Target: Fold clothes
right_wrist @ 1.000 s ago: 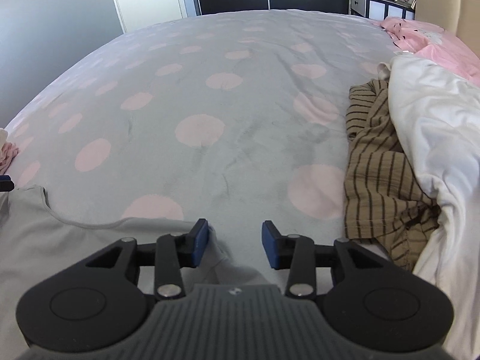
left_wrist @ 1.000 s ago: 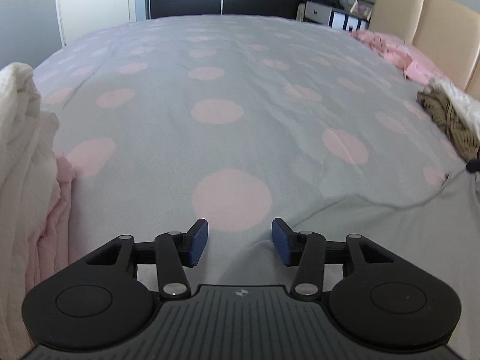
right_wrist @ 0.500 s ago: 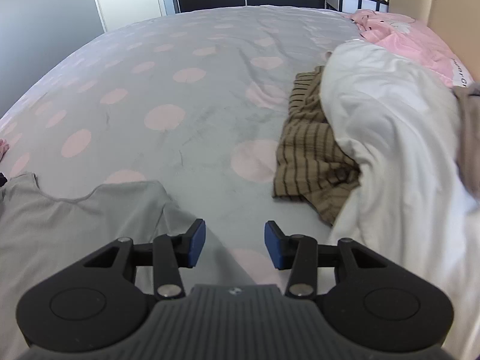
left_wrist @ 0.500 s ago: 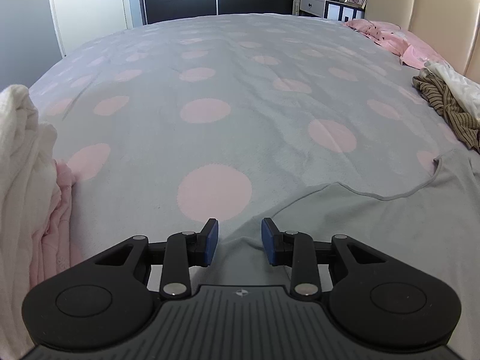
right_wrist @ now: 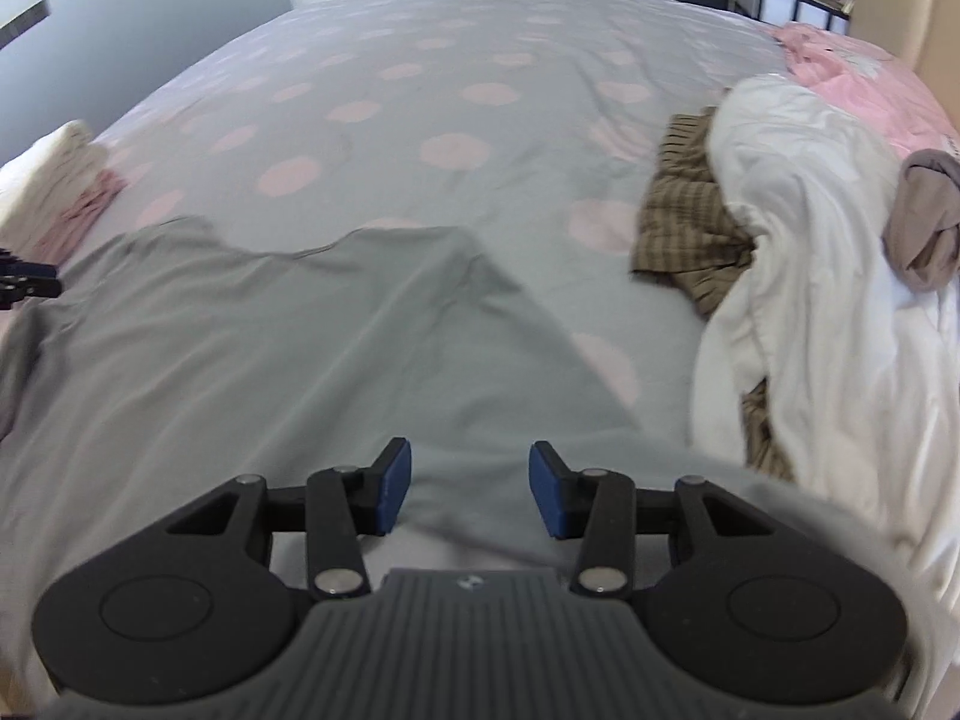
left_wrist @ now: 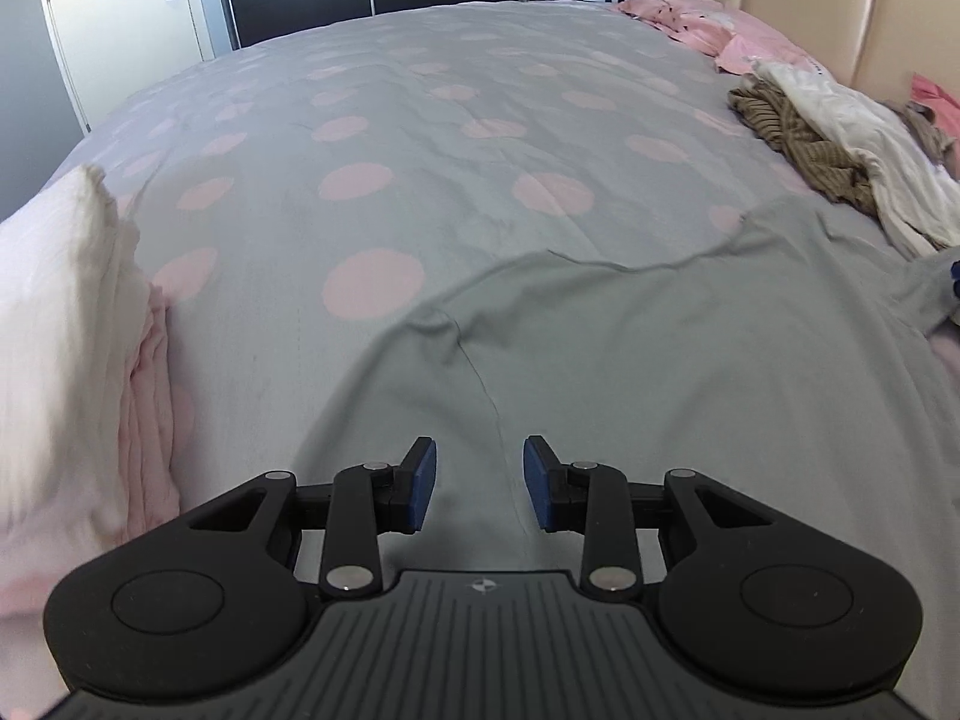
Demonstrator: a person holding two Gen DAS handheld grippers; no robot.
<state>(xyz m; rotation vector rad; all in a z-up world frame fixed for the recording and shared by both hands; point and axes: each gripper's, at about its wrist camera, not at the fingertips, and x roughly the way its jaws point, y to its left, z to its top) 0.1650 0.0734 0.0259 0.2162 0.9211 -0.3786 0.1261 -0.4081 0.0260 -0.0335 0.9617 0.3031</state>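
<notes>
- Bed (left_wrist: 420, 120) with a grey cover dotted pink; grey shirt (left_wrist: 660, 360) lies spread across its near part, neckline edge toward the far side.
- Left gripper (left_wrist: 478, 483): jaws part-way apart after closing in a little just now; shirt fabric runs under and between the blue pads, but I cannot tell whether they pinch it.
- Right gripper (right_wrist: 469, 489): jaws apart, shirt cloth bunched up between the pads; a grip cannot be told either.
- White and pink folded stack (left_wrist: 66, 330) at the bed's left edge, beside the shirt.
- To the right: brown striped garment (right_wrist: 690, 228) partly under a crumpled white one (right_wrist: 810, 240), near the shirt's right side.
- Pink bedding (left_wrist: 720, 30) by the headboard (left_wrist: 840, 0).
</notes>
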